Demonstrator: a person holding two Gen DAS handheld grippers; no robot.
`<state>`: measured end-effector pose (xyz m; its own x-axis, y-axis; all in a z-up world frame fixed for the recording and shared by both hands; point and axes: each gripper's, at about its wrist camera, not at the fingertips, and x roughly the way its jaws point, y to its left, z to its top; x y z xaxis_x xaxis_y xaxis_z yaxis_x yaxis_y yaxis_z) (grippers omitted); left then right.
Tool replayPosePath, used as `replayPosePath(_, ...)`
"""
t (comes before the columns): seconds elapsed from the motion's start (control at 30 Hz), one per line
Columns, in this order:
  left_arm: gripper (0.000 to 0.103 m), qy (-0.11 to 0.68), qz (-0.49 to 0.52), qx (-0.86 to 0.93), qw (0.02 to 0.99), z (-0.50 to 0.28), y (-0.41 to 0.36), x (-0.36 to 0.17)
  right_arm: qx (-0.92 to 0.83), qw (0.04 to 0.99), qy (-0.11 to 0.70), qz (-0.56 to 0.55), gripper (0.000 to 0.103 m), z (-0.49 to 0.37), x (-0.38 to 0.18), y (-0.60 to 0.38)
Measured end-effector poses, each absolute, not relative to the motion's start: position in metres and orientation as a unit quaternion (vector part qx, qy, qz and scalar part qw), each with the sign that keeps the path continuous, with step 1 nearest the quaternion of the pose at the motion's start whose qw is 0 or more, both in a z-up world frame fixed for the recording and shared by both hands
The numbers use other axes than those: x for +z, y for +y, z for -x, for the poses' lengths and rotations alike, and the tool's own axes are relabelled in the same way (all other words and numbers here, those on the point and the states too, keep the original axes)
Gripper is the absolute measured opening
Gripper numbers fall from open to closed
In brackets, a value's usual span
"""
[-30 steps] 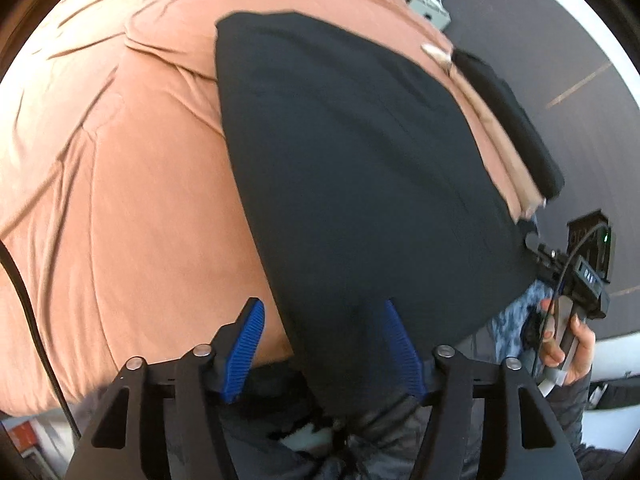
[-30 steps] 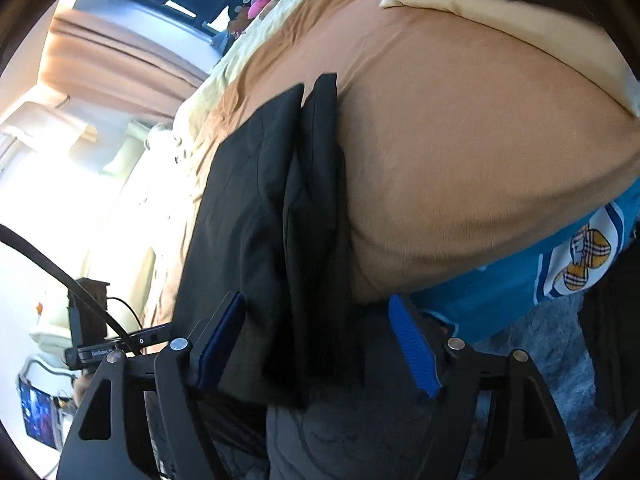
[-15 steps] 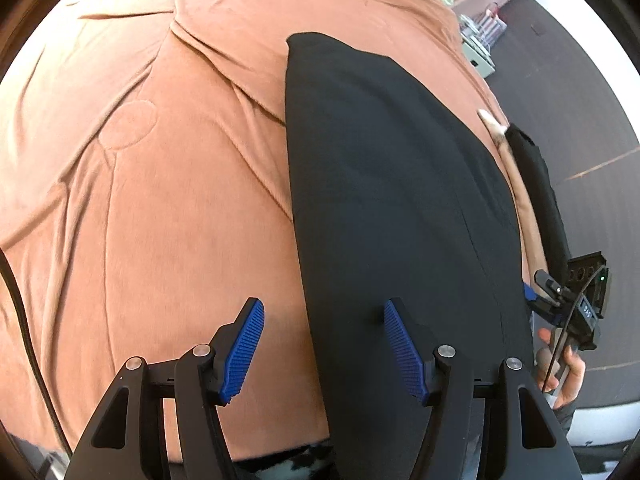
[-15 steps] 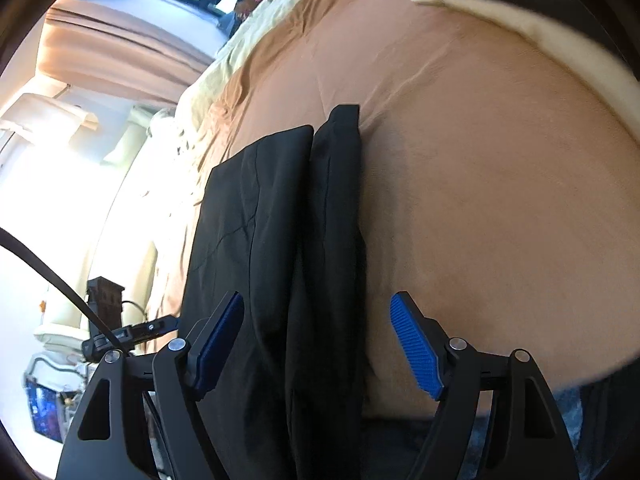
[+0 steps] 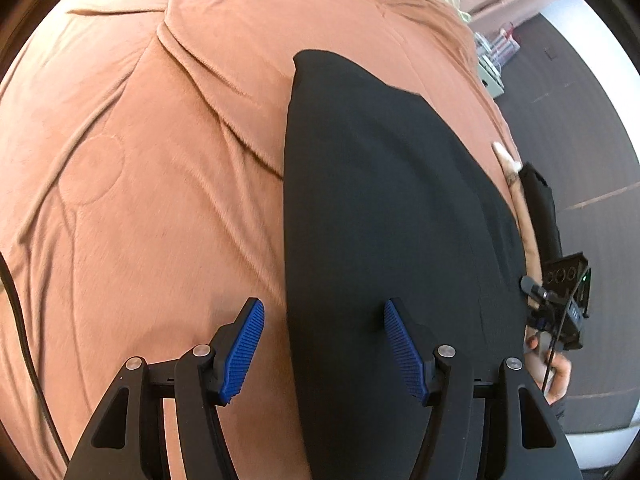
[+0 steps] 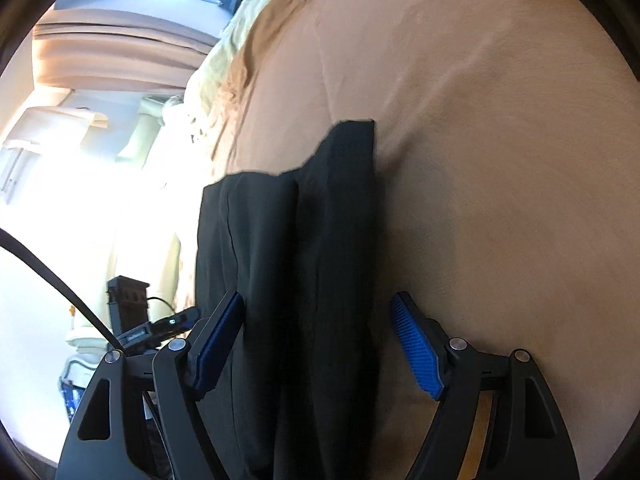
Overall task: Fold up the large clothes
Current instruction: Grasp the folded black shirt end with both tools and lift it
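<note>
A black garment (image 5: 392, 216) lies folded lengthwise in a long strip on a rust-orange bedspread (image 5: 152, 184). My left gripper (image 5: 324, 348) is open and hovers over the garment's left edge near its near end, one blue pad on each side of that edge. In the right wrist view the same garment (image 6: 304, 264) shows its layered folds. My right gripper (image 6: 318, 344) is open above the garment's right edge, empty. The right gripper's body shows at the far right of the left wrist view (image 5: 560, 300), held by a hand.
The bedspread (image 6: 500, 160) fills most of both views and has creases at the far left. A second dark item (image 5: 540, 208) lies by the bed's right edge. Dark floor (image 5: 580, 120) lies beyond the bed. A bright window and curtains (image 6: 100, 60) are at left.
Both grippers have moved forward over the bed along the garment. The bed's near edge, the grey clothing and blue printed fabric have dropped out of view. Both stay open.
</note>
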<state>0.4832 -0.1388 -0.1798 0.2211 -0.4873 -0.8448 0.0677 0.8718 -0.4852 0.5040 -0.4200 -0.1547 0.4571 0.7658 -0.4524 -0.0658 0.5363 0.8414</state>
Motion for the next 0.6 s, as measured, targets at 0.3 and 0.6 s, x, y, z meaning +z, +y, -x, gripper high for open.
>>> replayPosePath(0.3, 0.062, 0.581, 0.182, -0.174, 0.774, -0.511, -0.157, -0.179, 0.295, 0.749, 0.475, -0.355, 0.055, -0.558, -0.162, -0.395)
replayPosePath(0.6, 0.028, 0.562, 0.141, -0.161, 0.799, -0.502, -0.169, -0.163, 0.286, 0.785, 0.453, -0.31, 0.015, -0.549, -0.134, -0.379)
